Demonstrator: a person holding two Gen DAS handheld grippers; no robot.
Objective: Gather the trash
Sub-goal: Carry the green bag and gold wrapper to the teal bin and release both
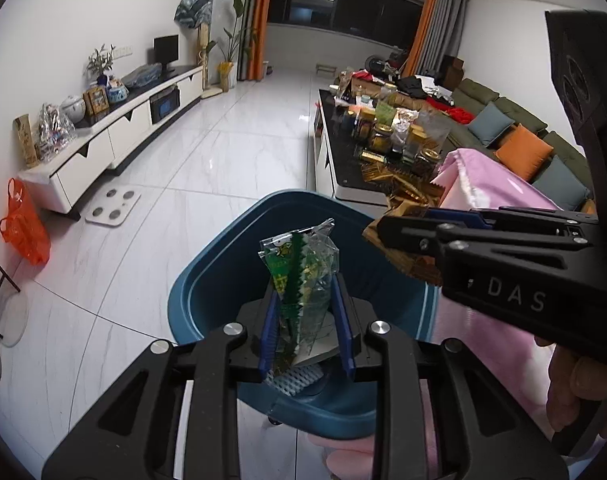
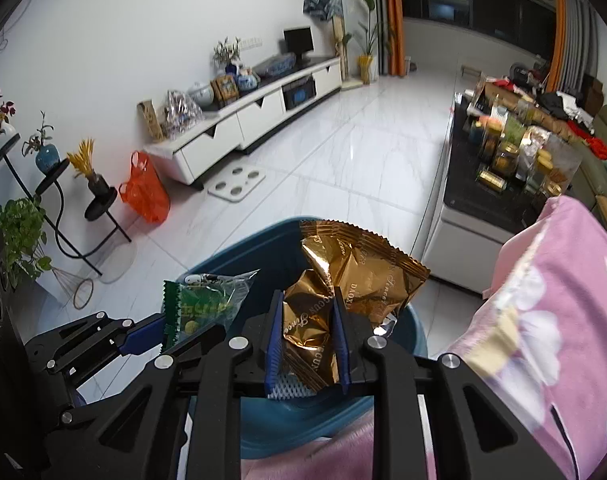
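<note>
The fingers (image 1: 272, 320) of the left gripper (image 1: 305, 300) are clamped on a green wrapper (image 1: 303, 268): clear, crinkled film with green print and a serrated seam, standing upright between the blue pads. The fingers (image 2: 274, 328) of the right gripper (image 2: 309, 320) are clamped on a gold wrapper (image 2: 355, 276): shiny, creased foil with dark lettering and a zigzag top edge. Both wrappers sit above the open mouth of a blue bin (image 1: 207, 280), the gold one to the right of the green one.

The bin stands on a white marble-pattern tile floor (image 1: 207, 152). A pink floral cloth (image 2: 551, 320) lies near right. A black-topped bench (image 1: 343, 160) at far right carries jars and packets, with a green sofa (image 1: 515, 120) beyond it. A long white TV cabinet (image 1: 115, 136) runs along the left wall, with an orange plastic bag (image 1: 25, 228) and a white scale (image 1: 113, 204) on the floor near it.
</note>
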